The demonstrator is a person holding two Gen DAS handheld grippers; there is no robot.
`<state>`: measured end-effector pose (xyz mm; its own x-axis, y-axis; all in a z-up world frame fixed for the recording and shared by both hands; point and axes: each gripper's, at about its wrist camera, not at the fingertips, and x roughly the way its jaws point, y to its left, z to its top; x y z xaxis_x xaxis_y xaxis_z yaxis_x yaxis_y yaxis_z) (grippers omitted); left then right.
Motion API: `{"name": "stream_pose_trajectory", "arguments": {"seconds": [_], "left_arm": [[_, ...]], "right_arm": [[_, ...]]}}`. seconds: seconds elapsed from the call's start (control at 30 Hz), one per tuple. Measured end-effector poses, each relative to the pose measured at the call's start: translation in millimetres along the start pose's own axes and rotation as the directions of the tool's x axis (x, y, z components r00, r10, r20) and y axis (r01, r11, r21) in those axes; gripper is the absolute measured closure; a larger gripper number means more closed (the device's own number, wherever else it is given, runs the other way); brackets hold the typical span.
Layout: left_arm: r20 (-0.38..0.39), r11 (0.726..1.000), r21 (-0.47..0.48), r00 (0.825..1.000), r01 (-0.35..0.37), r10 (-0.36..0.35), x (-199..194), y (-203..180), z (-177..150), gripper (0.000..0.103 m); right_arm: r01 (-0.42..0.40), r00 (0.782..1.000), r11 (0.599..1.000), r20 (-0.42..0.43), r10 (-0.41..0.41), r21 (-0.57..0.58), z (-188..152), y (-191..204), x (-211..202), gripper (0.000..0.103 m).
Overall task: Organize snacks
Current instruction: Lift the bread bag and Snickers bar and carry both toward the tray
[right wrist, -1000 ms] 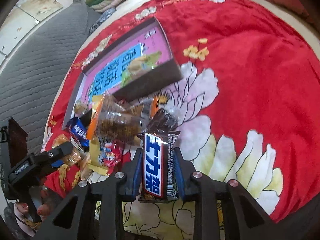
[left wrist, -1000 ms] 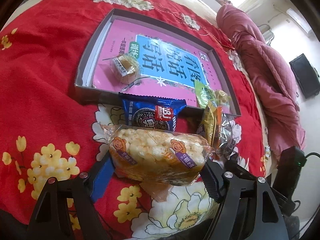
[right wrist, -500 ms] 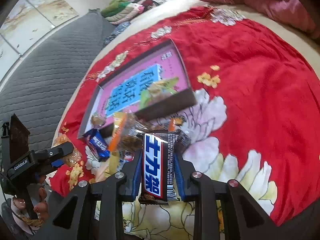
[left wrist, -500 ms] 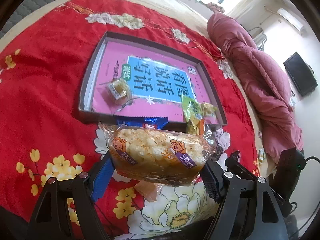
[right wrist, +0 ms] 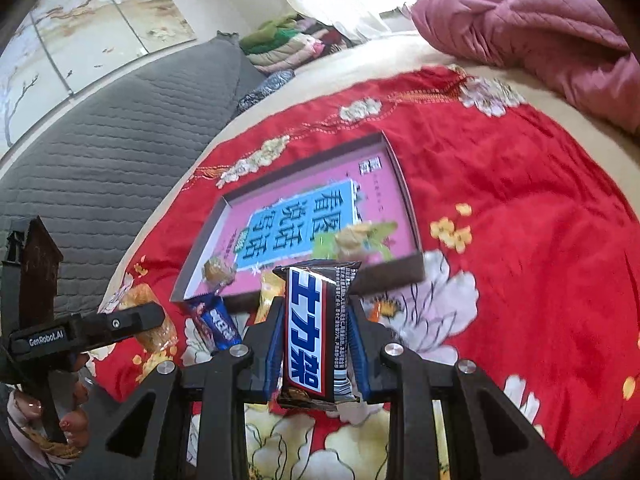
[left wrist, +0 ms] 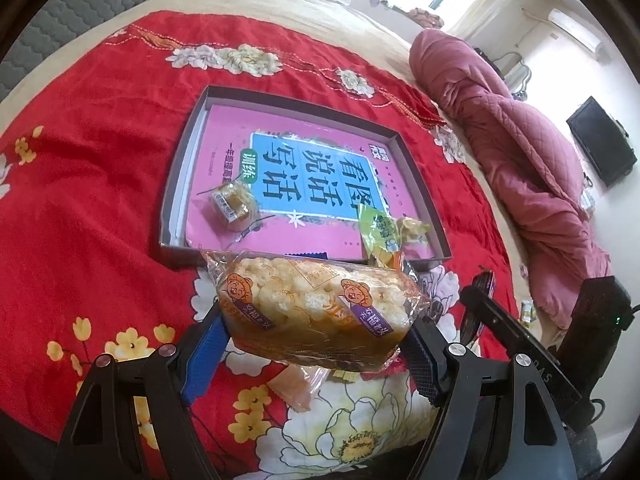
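Grey tray (left wrist: 176,184) holds a yellow wrapped cake (left wrist: 234,202) and green packet (left wrist: 378,228).

A red floral bedspread (left wrist: 100,200) carries a grey-walled tray (left wrist: 176,184) lined pink and blue.

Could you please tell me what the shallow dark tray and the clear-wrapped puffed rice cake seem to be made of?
Shallow dark tray: probably matte cardboard, with thin, flat, folded-looking walls. Clear-wrapped puffed rice cake: glossy transparent plastic film, crinkled and catching glare, over a pale, bumpy puffed-grain block.
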<state>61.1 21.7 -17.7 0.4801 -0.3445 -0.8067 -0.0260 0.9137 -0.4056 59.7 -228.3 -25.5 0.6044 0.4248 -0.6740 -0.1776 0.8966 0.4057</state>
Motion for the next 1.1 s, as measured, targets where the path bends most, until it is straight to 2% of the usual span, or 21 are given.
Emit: {"name": "stream_pose_trajectory", "arguments": {"seconds": [0.57, 1.1], "left_arm": [[0.055, 0.999, -0.021, 0.998, -0.031, 0.032, -4.9, -0.3, 26.6, 0.023], [0.056, 0.998, -0.028, 0.996, -0.061, 0.063, 19.7, -5.4, 51.0, 0.023]], "right_arm": [[-0.002, 0.997, 1.0, 0.078, 0.002, -0.002, 22.5, -3.6, 6.9, 0.074], [0.011, 0.992, 1.0, 0.129, -0.01, -0.006, 40.3, -10.3, 20.0, 0.074]]}}
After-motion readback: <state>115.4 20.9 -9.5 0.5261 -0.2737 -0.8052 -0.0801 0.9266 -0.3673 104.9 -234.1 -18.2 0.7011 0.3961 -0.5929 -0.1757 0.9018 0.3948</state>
